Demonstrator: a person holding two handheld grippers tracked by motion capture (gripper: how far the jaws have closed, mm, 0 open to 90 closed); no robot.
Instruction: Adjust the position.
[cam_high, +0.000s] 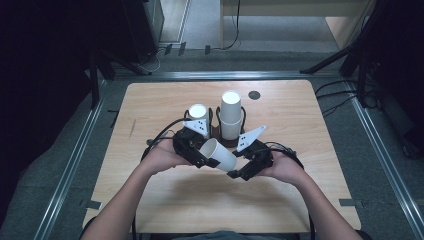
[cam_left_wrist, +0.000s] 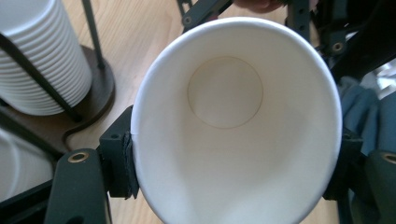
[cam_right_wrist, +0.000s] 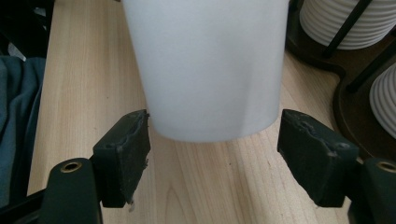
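**One cup between my two grippers**

My left gripper (cam_left_wrist: 233, 154) grasps the paper cup (cam_high: 219, 154) at its rim, the fingers (cam_left_wrist: 122, 161) pressing both sides; the cup hides most of the far one. The cup lies tilted above the surface (cam_high: 150, 105), just before the cup stacks (cam_high: 230, 115). My right gripper (cam_right_wrist: 215, 156) is released: its fingers (cam_right_wrist: 126, 149) flank the cup's base with gaps, whose bottom I cannot see.
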